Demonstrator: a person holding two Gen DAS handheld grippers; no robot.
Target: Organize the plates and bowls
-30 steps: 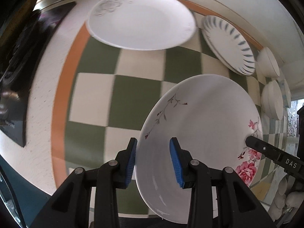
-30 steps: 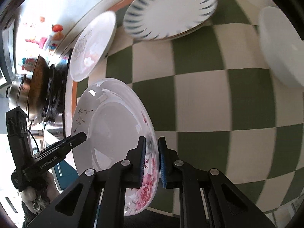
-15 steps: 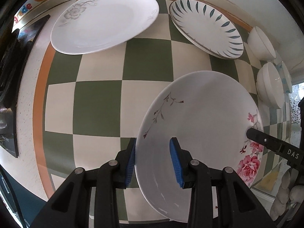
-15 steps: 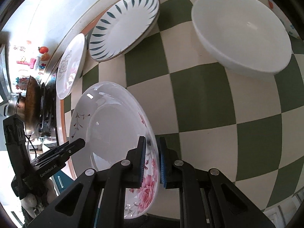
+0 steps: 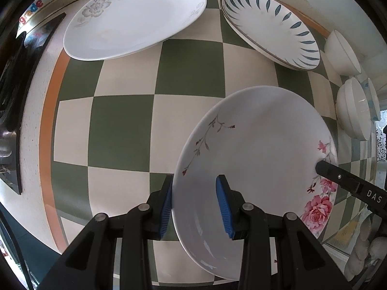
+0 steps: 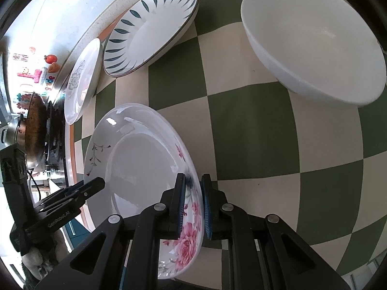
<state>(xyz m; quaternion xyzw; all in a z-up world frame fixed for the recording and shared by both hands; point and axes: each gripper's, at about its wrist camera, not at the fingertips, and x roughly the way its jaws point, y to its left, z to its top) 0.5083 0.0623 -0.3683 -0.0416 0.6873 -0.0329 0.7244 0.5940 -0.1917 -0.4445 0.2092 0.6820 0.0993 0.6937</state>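
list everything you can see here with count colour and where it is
rose plate: 1, white with pink roses, held over the cloth by both grippers
grey-flower plate: 1, white, far left
leaf plate: top of a stack, white with dark blue leaves, far side
bowls: at least 3, white, at the right
checked cloth: 1, green and cream, covering the counter
pan: 1, dark, on the stove
left gripper: black, blue pads, on the plate's rim
right gripper: black, clamped on the rose edge

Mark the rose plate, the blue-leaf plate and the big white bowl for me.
rose plate [image 5: 261, 145], left wrist view, on its bare white centre.
blue-leaf plate [image 6: 150, 31], right wrist view, on its inner well.
big white bowl [image 6: 312, 36], right wrist view, on its inside wall.
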